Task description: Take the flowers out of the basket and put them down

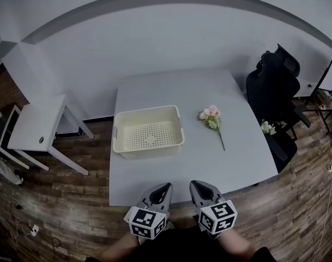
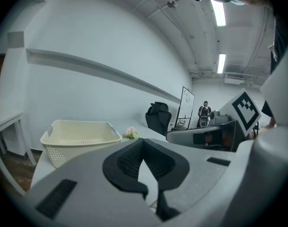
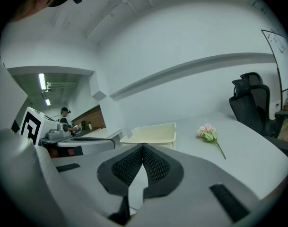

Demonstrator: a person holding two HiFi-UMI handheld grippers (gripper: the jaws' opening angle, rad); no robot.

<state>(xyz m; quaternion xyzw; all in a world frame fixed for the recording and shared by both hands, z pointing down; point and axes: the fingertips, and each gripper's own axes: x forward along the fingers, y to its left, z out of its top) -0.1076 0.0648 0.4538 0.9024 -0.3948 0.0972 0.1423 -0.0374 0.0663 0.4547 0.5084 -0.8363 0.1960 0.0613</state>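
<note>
A pink flower bunch (image 1: pixel 211 115) with a green stem lies flat on the grey table (image 1: pixel 171 168), just right of the cream perforated basket (image 1: pixel 148 113). The basket looks empty inside. My left gripper (image 1: pixel 167 187) and right gripper (image 1: pixel 194 185) hover side by side at the table's near edge, well short of the basket and flowers. Both are shut with nothing between the pads. The left gripper view shows the left gripper (image 2: pixel 143 143) with the basket (image 2: pixel 80 131) and flowers (image 2: pixel 130 133) beyond. The right gripper view shows the right gripper (image 3: pixel 143 148), the basket (image 3: pixel 151 134) and the flowers (image 3: pixel 207 132).
A black office chair (image 1: pixel 275 86) stands at the table's right, with a second small flower bunch (image 1: pixel 267 127) on its seat. A white side table (image 1: pixel 37 121) stands on the wooden floor at left. A person (image 2: pixel 205 111) stands far off in the room.
</note>
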